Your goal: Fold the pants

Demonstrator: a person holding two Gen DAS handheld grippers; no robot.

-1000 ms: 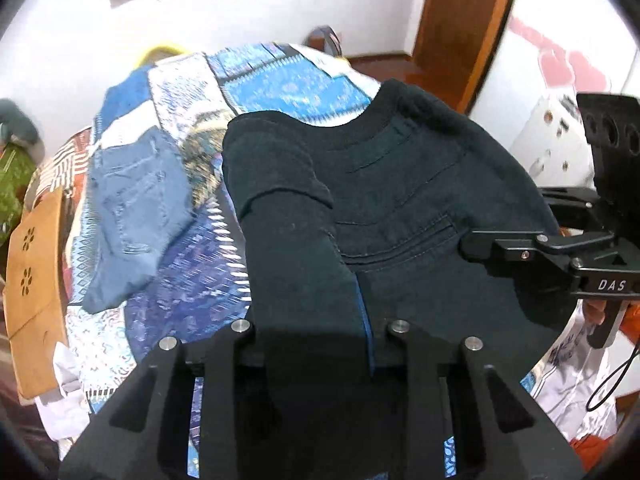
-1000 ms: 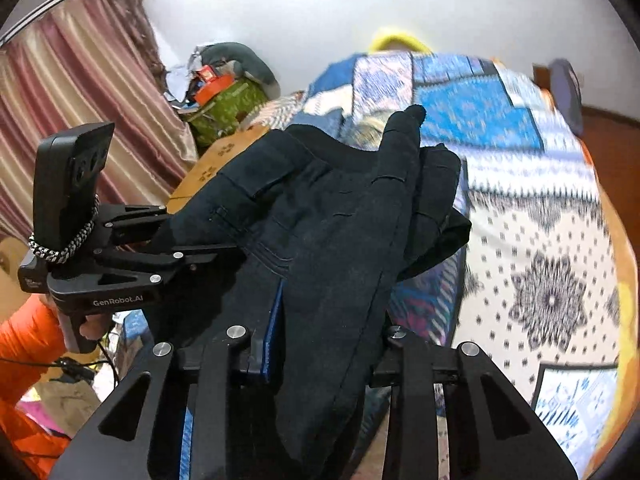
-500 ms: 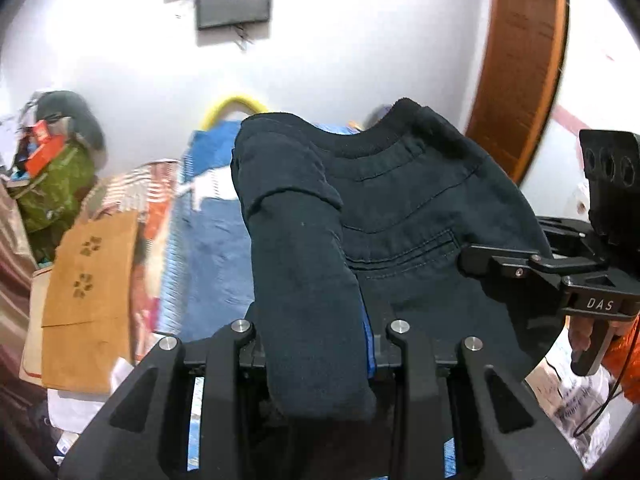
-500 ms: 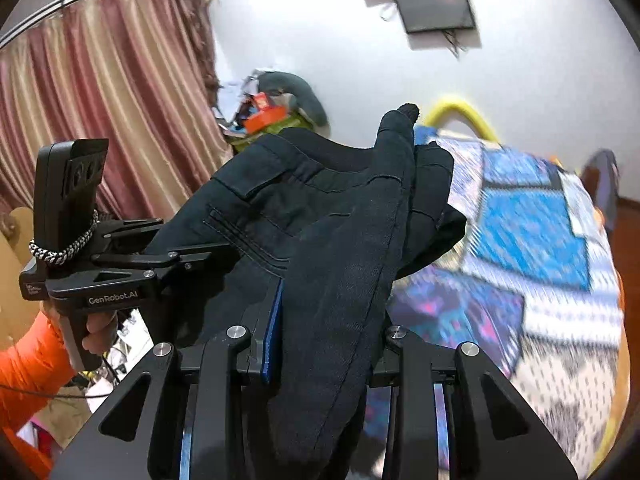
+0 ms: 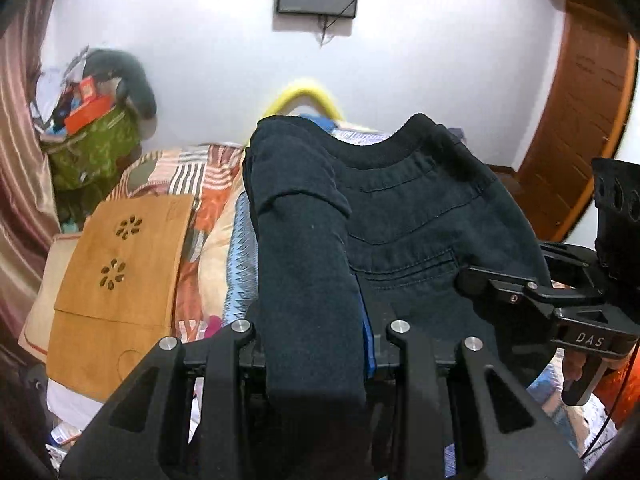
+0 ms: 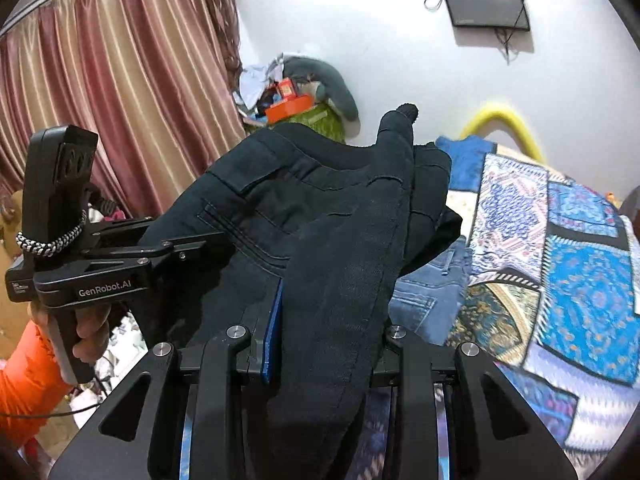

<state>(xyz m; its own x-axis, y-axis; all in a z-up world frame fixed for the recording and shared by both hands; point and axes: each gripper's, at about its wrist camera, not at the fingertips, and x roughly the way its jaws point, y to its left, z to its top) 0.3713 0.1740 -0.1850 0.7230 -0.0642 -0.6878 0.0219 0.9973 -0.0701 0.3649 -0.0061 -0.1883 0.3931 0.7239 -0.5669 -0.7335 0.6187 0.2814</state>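
1. Two grippers hold the black pants [image 5: 404, 216] aloft above the patchwork bed [image 6: 560, 264].
2. Left gripper [image 5: 316, 320] clamped on one bunched edge, level.
3. Right gripper [image 6: 320, 328] pinches the other.

Jeans [image 6: 430, 292] lie on the quilt [image 6: 560, 264]; a green bag [image 5: 94, 152] stands beside the curtain [image 6: 120, 108].

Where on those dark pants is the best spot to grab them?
Grip the dark navy pants at the ribbed waistband's two ends, one tongs per side, coming in from the outer edges. The band is thick and firm, and the garment hangs spread between the left tongs and right tongs.
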